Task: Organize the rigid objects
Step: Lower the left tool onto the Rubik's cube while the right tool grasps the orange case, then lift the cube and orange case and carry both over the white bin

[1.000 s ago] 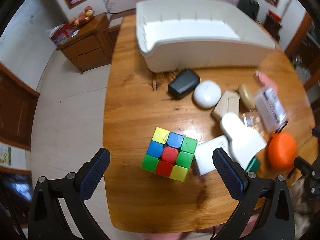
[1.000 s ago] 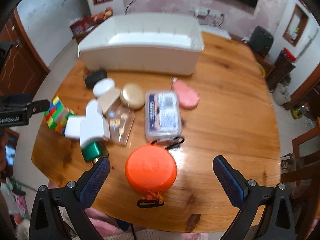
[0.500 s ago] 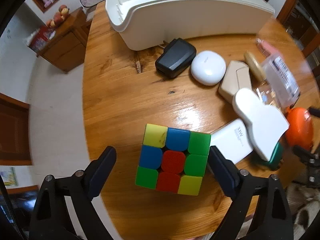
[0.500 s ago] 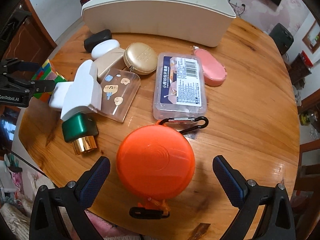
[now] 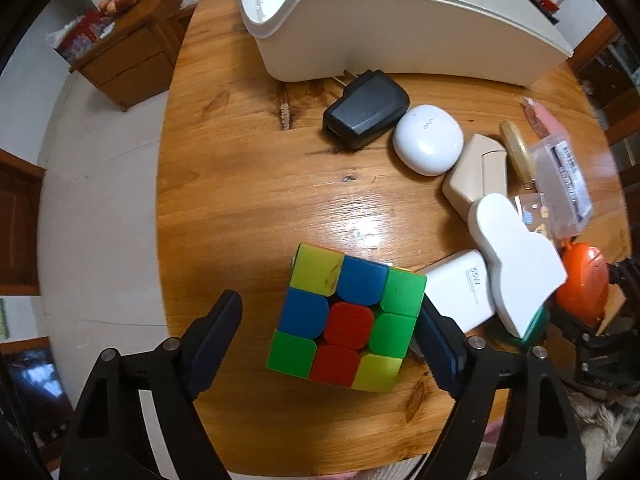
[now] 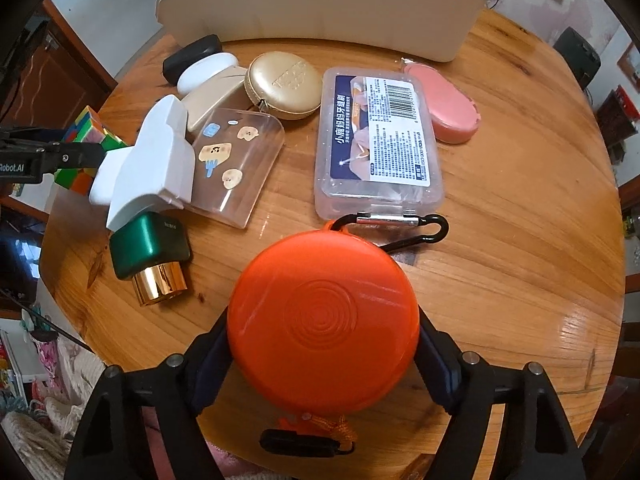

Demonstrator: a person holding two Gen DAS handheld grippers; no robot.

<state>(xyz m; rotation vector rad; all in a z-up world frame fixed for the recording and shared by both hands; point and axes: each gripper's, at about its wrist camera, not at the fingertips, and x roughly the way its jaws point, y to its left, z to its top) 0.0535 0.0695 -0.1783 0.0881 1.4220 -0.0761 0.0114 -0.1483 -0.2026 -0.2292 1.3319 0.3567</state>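
A coloured puzzle cube [image 5: 347, 318] sits on the round wooden table [image 5: 224, 184] between the fingers of my left gripper [image 5: 328, 330]. The right finger touches the cube, the left finger stands apart from it, so the gripper is open. A round orange case [image 6: 323, 330] with a black carabiner [image 6: 404, 226] lies between the fingers of my right gripper [image 6: 323, 354], whose pads press both its sides. A big white bin [image 5: 396, 16] stands at the table's far side, also in the right wrist view [image 6: 320, 0].
Between the grippers lie a black charger [image 5: 366, 110], white oval case [image 5: 428, 144], beige case [image 5: 476, 178], white block [image 5: 516, 268], white power bank [image 5: 460, 292], green-gold bottle [image 6: 154, 256], gold round case [image 6: 286, 84], clear boxes [image 6: 378, 140] and a pink case [image 6: 444, 104]. Table edges are close.
Both grippers moved down and forward. The left fingers closed in around the cube. The right fingers closed onto the orange case.
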